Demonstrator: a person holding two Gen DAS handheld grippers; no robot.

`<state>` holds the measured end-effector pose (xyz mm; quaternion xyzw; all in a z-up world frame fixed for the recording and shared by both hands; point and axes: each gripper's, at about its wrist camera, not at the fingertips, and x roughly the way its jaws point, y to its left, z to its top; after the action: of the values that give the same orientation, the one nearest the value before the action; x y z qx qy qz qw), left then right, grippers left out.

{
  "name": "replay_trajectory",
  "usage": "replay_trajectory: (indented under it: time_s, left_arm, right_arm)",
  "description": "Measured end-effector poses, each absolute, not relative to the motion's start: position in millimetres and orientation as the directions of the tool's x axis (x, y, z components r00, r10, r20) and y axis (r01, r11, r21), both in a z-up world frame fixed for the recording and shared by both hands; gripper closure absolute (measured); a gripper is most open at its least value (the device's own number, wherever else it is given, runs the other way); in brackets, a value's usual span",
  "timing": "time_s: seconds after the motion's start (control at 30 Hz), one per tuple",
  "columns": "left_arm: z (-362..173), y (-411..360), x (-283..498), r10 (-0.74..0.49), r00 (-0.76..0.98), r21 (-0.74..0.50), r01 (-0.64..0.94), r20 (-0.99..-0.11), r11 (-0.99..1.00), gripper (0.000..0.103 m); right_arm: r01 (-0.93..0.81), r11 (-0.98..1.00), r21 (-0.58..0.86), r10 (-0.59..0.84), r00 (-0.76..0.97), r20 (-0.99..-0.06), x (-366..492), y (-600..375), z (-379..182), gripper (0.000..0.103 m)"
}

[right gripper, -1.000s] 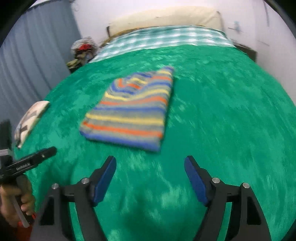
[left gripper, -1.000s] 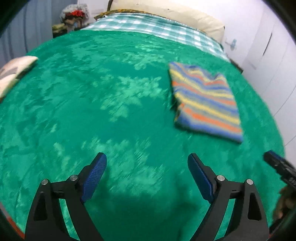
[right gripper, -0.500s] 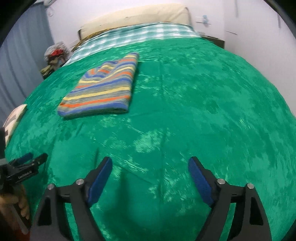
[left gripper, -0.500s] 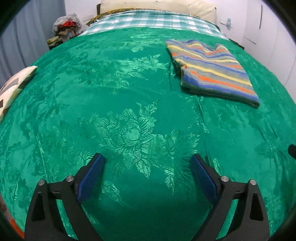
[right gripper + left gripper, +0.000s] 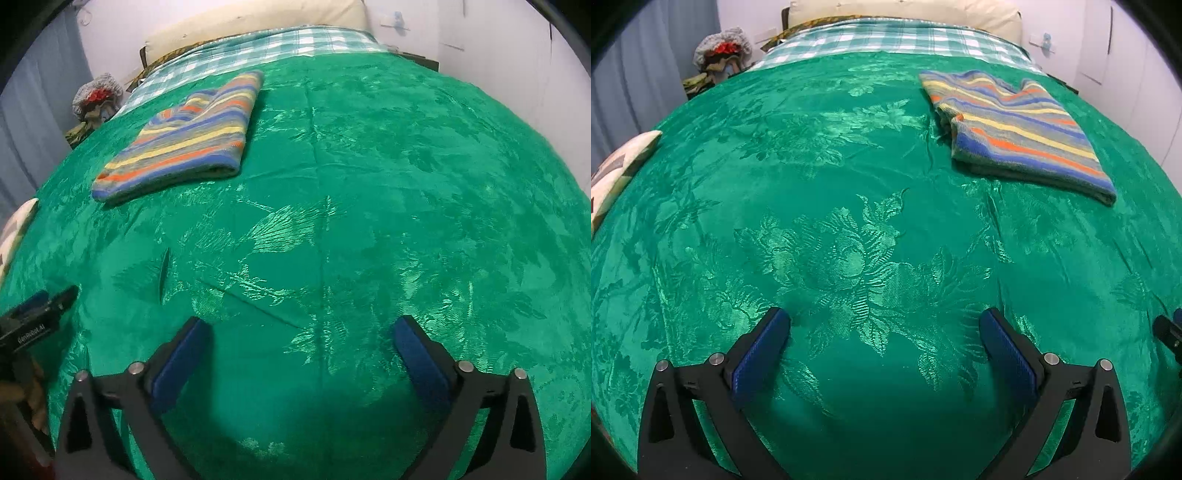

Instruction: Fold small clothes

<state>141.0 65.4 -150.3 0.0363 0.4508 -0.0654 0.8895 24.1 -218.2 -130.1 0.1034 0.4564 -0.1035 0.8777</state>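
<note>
A striped knit garment (image 5: 1015, 129) lies folded in a neat rectangle on the green bedspread (image 5: 849, 221), far right in the left wrist view. In the right wrist view the garment (image 5: 188, 140) lies at the far left. My left gripper (image 5: 884, 328) is open and empty, low over the bedspread, well short of the garment. My right gripper (image 5: 301, 332) is open and empty, also over bare bedspread. The left gripper shows at the left edge of the right wrist view (image 5: 37, 314).
A checked sheet (image 5: 897, 37) and a cream pillow (image 5: 905, 11) lie at the bed's head. A patterned cushion (image 5: 617, 166) sits at the left edge. A pile of clothes (image 5: 720, 51) stands beyond the far left corner. White walls close the right side.
Both grippers have drawn back from the folded garment, which now sits farther away in both views. Both have stayed open and empty.
</note>
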Motion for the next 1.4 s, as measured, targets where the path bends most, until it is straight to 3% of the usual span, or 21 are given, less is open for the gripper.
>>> replay_trajectory:
  time_s: [0.57, 0.7, 0.77, 0.87, 0.93, 1.03, 1.1, 1.17, 1.3, 1.4]
  left_arm:
    - [-150.5, 66.2, 141.1, -0.085, 0.577, 0.004, 0.151, -0.813, 0.989, 0.000]
    - [-139.8, 72.4, 147.1, -0.106, 0.503, -0.009, 0.191, -0.858, 0.982, 0.001]
    - [-120.6, 84.9, 148.5, -0.104, 0.538, -0.016, 0.166, -0.836, 0.986, 0.002]
    - [-79.9, 103.1, 171.2, -0.179, 0.627, -0.145, 0.105, -0.758, 0.984, 0.002]
    - [-61.7, 97.0, 201.2, -0.275, 0.633, -0.254, 0.127, -0.724, 0.959, 0.002]
    - [-49.4, 63.9, 251.9, -0.360, 0.606, -0.293, 0.211, -0.709, 0.932, 0.003]
    - [-52.4, 31.3, 285.3, -0.363, 0.599, -0.245, 0.272, -0.714, 0.931, 0.011]
    - [-70.1, 2.0, 316.7, -0.334, 0.570, -0.178, 0.313, -0.750, 0.933, 0.030]
    - [-124.9, -23.7, 351.1, -0.213, 0.453, -0.072, 0.309, -0.866, 0.948, 0.031]
    - [-113.9, -13.3, 346.4, -0.243, 0.461, -0.092, 0.326, -0.853, 0.941, 0.023]
  right_arm:
    - [0.266, 0.961, 0.077, -0.096, 0.579, -0.809, 23.3, -217.5, -137.4, 0.000]
    - [0.250, 0.967, 0.052, -0.097, 0.546, -0.832, 27.3, -215.5, -134.2, 0.000]
    - [0.223, 0.974, 0.039, -0.081, 0.506, -0.859, 32.2, -216.0, -126.8, 0.001]
    - [0.194, 0.976, 0.100, -0.022, 0.542, -0.840, 40.0, -225.9, -98.1, 0.002]
    - [0.142, 0.985, 0.097, -0.006, 0.592, -0.806, 65.2, -230.1, -72.7, 0.011]
    - [0.036, 0.996, 0.086, 0.043, 0.642, -0.766, 136.2, -230.1, -43.5, 0.042]
    - [-0.030, 0.996, 0.079, 0.079, 0.675, -0.734, 187.2, -225.6, -31.7, 0.047]
    - [-0.079, 0.990, 0.113, 0.136, 0.695, -0.706, 234.7, -223.5, -29.3, 0.048]
    - [-0.065, 0.981, 0.185, 0.186, 0.606, -0.774, 319.4, -224.4, -74.5, 0.048]
    - [0.007, 0.984, 0.180, 0.151, 0.511, -0.846, 337.9, -232.0, -114.4, 0.056]
